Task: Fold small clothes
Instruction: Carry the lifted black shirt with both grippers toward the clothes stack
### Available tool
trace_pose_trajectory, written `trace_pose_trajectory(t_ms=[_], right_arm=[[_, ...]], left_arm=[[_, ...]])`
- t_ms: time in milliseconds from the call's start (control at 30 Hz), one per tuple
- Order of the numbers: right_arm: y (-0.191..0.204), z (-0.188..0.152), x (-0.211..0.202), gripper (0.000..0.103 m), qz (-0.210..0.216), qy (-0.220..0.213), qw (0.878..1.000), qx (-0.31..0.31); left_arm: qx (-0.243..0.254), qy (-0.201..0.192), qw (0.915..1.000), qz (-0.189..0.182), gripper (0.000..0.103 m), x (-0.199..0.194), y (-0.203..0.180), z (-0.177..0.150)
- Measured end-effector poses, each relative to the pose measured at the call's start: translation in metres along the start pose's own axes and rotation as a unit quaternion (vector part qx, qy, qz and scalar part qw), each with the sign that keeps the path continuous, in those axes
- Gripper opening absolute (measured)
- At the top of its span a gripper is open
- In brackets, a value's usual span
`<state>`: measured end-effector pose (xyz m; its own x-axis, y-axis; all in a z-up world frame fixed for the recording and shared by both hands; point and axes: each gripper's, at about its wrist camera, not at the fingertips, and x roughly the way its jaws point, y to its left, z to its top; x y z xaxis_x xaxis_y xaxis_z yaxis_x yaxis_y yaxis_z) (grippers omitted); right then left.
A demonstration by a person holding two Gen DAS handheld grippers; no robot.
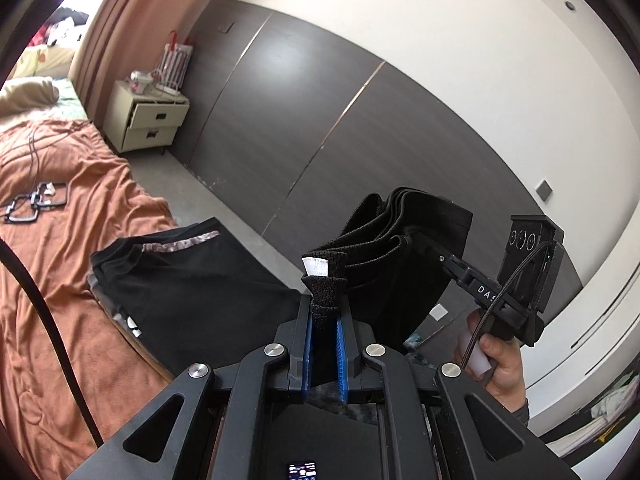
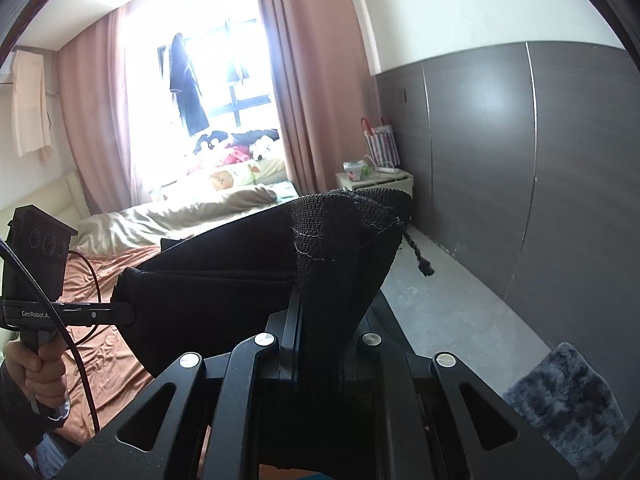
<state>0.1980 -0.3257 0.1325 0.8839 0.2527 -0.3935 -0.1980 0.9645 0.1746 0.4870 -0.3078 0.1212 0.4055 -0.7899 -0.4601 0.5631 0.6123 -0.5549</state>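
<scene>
A small black knit garment with a white label hangs in the air, folded into several layers and held between both grippers. In the left wrist view my left gripper is shut on its near end, blue pads pressing the fabric. My right gripper pinches the far end, with a hand on its handle. In the right wrist view the right gripper is shut on the bunched black garment. The left gripper grips the other end at the left.
A stack of folded black clothes lies on the orange bedspread near its edge. Hangers lie further up the bed. A cream nightstand stands by the dark wall panels. A grey fluffy rug lies on the floor.
</scene>
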Motion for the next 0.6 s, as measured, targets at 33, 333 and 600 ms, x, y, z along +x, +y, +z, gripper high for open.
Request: trace_pose_trajectory(t_ms=[33, 333, 600], right_arm=[[0.007, -0.001, 0.011, 0.009, -0.003, 0.007, 1.000, 0.000], [0.062, -0.012, 0.092, 0.009, -0.004, 0.059, 0.998, 0.009], [0.113, -0.023, 0.170, 0.009, -0.008, 0.120, 0.993, 0.006]], left_arm=[[-0.006, 0.002, 1.0000, 0.004, 0.010, 0.004, 0.008, 0.002], [-0.039, 0.012, 0.9985, 0.037, 0.010, 0.047, 0.083, 0.026], [-0.078, 0.028, 0.9945, 0.063, 0.010, 0.085, 0.156, 0.031]])
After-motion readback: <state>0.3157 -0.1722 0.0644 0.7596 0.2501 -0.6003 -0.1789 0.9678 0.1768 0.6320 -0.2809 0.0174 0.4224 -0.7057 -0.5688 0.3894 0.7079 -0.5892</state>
